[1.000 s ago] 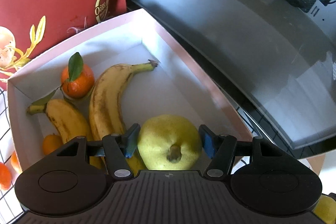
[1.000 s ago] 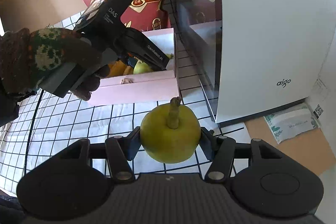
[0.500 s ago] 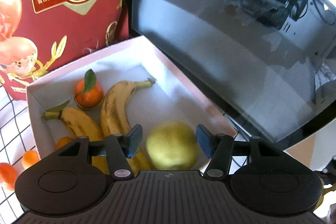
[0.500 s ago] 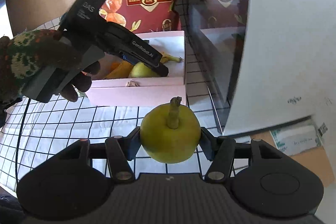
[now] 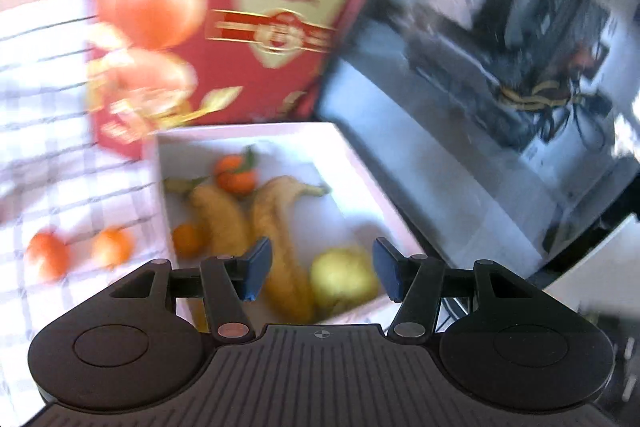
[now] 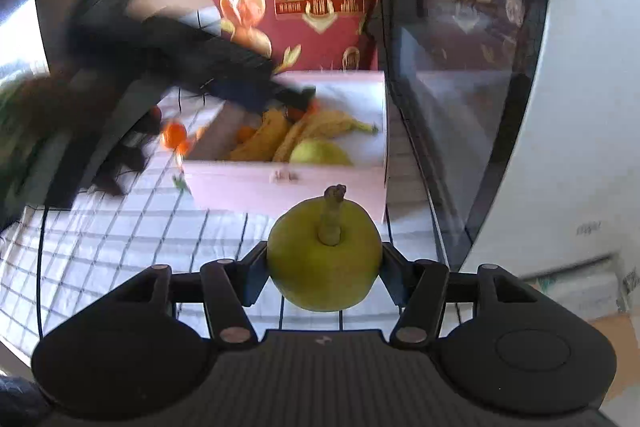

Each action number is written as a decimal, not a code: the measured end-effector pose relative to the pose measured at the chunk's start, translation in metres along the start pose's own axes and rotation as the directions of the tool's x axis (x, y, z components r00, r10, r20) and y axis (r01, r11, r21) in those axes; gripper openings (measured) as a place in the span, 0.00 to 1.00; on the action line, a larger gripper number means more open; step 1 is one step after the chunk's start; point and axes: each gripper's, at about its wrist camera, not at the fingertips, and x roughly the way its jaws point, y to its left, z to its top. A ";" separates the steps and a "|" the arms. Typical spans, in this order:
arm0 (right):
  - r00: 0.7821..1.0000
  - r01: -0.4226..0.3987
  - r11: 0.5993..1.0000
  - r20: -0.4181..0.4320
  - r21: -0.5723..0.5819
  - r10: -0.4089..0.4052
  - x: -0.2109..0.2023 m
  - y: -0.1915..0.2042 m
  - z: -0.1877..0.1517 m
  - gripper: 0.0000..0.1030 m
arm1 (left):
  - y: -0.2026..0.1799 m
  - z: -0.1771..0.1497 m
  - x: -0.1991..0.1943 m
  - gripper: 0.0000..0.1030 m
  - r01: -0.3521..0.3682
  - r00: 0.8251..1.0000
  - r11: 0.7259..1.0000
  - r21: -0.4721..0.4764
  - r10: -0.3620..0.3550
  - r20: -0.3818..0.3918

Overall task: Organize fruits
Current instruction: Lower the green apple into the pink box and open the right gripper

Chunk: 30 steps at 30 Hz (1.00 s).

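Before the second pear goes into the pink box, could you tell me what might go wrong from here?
1. The left tool, its jaws closing with nothing between them, sits over the pink box and may block the right tool.
2. The free floor beside the boxed pear and bananas is small, so the held pear could land on fruit and bruise.
3. The dark glass panel stands close beside the box; a swing could hit it.

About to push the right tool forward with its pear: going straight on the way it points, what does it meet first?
Probably the near wall of the pink box, right beyond the held pear in the right tool. Only checked cloth lies between; depth is unclear.
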 end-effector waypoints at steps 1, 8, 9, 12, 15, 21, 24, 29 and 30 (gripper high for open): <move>1.000 -0.003 1.000 0.021 -0.005 0.003 -0.003 0.000 0.010 0.56 | 0.006 -0.009 -0.010 0.59 -0.006 1.000 1.000 -0.027 0.006 0.010; 0.989 0.037 0.992 0.149 -0.118 -0.020 0.009 0.026 0.119 0.56 | 0.040 -0.065 -0.061 0.59 -0.044 0.998 0.988 -0.145 0.050 0.039; 0.992 0.035 0.993 0.123 -0.117 -0.020 0.025 0.028 0.131 0.56 | 0.044 -0.071 -0.067 0.59 -0.050 0.997 0.987 -0.153 0.059 0.049; 1.000 0.021 0.997 0.003 -0.080 -0.021 0.083 0.023 0.150 0.56 | 0.058 -0.090 -0.086 0.59 -0.066 0.995 0.977 -0.201 0.080 0.060; 0.990 0.065 0.997 -0.122 -0.038 -0.070 0.143 0.013 0.148 0.56 | 0.073 -0.106 -0.102 0.59 -0.096 0.992 0.965 -0.244 0.114 0.059; 0.964 0.129 0.990 -0.228 -0.051 -0.137 0.196 0.005 0.126 0.56 | 0.104 -0.132 -0.118 0.59 -0.180 0.979 0.919 -0.350 0.202 0.028; 0.962 0.120 0.990 -0.236 -0.073 -0.134 0.195 0.004 0.124 0.56 | 0.113 -0.137 -0.119 0.59 -0.196 0.977 0.908 -0.370 0.215 0.010; 0.956 0.117 0.988 -0.259 -0.098 -0.139 0.194 0.004 0.120 0.56 | 0.113 -0.134 -0.115 0.59 -0.181 0.980 0.916 -0.359 0.200 0.015; 0.956 0.119 0.985 -0.252 -0.125 -0.147 0.192 0.007 0.115 0.56 | 0.112 -0.134 -0.114 0.59 -0.178 0.981 0.918 -0.356 0.195 0.014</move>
